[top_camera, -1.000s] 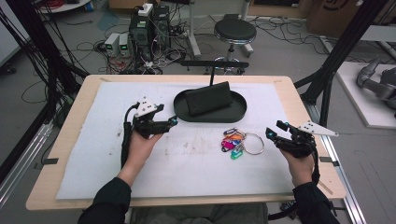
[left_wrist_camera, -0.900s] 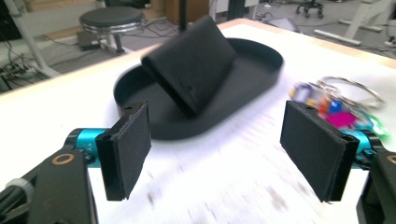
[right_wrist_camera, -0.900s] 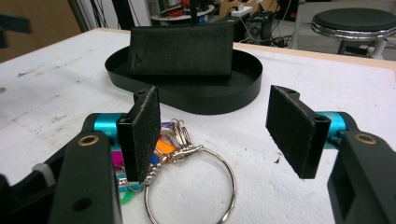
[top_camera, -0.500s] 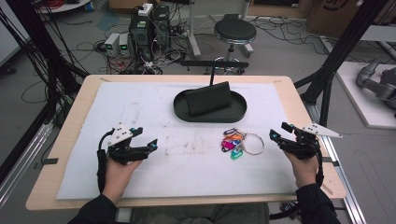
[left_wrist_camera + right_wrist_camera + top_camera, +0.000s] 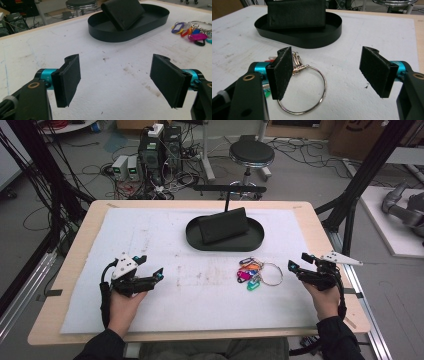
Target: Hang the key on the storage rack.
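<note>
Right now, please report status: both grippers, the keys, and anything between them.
Left gripper open, holding nothing. Right gripper open, just right of the key ring, not touching. Wallet sits in the black tray. Nothing blocks the keys.

A lab: floor cables point(image 5: 60, 195), computer towers point(image 5: 160, 147), black frame struts point(image 5: 365, 175).

Matt black tray point(image 5: 255, 240), shiny metal key ring point(image 5: 318, 87), prob. plastic tags point(image 5: 246, 274), rough white mat point(image 5: 150, 235).
</note>
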The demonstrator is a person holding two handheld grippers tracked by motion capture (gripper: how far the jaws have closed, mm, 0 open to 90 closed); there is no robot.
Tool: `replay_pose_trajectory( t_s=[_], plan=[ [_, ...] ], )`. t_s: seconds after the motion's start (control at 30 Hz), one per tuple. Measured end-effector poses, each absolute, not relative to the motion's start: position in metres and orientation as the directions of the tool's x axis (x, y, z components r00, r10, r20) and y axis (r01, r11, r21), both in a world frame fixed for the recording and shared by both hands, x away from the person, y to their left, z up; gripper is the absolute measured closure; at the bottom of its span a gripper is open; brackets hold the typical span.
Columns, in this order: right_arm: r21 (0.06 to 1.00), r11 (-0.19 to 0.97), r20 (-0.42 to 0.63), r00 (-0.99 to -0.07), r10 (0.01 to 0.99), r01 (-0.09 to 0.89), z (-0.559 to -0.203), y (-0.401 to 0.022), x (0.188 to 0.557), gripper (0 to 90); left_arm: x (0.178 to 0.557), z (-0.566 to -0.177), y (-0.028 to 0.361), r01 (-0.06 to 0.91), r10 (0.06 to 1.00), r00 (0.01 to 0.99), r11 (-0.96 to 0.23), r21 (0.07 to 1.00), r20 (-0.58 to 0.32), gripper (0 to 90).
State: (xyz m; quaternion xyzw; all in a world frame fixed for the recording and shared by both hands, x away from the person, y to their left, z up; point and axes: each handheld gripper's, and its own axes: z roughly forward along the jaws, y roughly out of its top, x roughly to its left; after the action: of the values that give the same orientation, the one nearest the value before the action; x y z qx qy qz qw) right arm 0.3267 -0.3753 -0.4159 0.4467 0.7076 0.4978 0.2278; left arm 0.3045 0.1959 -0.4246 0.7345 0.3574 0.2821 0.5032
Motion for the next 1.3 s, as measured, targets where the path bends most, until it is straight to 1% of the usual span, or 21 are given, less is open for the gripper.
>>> replay_pose_trajectory(
  t_s=[0.17,0.33,0.57,0.6,0.63,0.67,0.7,0.8,1.0,1.17,1.3],
  plan=[
    [0.892,0.117,0.123,-0.482,0.867,0.437,-0.419,-0.375,0.330,27.1,0.305,-0.427,0.193,0.238,0.807,0.586,-0.261,0.936,0.076,24.5],
    [0.871,0.124,0.140,-0.483,0.865,0.475,-0.425,-0.373,0.335,22.6,0.304,-0.427,0.192,0.237,0.806,0.588,-0.258,0.936,0.073,24.6],
    [0.836,0.144,0.162,-0.487,0.858,0.530,-0.433,-0.370,0.343,22.4,0.304,-0.429,0.193,0.240,0.806,0.587,-0.263,0.935,0.076,24.6],
    [0.829,0.151,0.162,-0.490,0.857,0.539,-0.435,-0.369,0.344,25.2,0.304,-0.429,0.193,0.243,0.806,0.587,-0.265,0.933,0.076,24.5],
    [0.823,0.160,0.160,-0.493,0.855,0.545,-0.435,-0.369,0.345,33.8,0.304,-0.429,0.193,0.244,0.806,0.587,-0.266,0.932,0.077,24.6],
    [0.816,0.174,0.158,-0.502,0.851,0.551,-0.436,-0.368,0.346,40.2,0.304,-0.429,0.193,0.244,0.806,0.586,-0.267,0.932,0.077,24.6],
    [0.810,0.186,0.155,-0.508,0.848,0.557,-0.438,-0.367,0.347,44.3,0.304,-0.430,0.193,0.245,0.806,0.587,-0.265,0.933,0.075,24.6],
    [0.785,0.221,0.136,-0.509,0.850,0.579,-0.442,-0.363,0.351,52.1,0.304,-0.430,0.192,0.244,0.806,0.587,-0.267,0.932,0.078,24.6],
    [0.763,0.268,0.089,-0.506,0.858,0.588,-0.447,-0.356,0.358,64.5,0.304,-0.431,0.189,0.244,0.801,0.593,-0.272,0.931,0.079,24.5],
    [0.742,0.297,0.064,-0.505,0.861,0.601,-0.451,-0.353,0.362,67.5,0.303,-0.432,0.188,0.248,0.799,0.596,-0.277,0.928,0.080,24.5],
    [0.727,0.345,0.020,-0.520,0.854,0.594,-0.453,-0.344,0.364,70.7,0.302,-0.433,0.187,0.249,0.799,0.596,-0.279,0.928,0.080,24.6]
  ],
)
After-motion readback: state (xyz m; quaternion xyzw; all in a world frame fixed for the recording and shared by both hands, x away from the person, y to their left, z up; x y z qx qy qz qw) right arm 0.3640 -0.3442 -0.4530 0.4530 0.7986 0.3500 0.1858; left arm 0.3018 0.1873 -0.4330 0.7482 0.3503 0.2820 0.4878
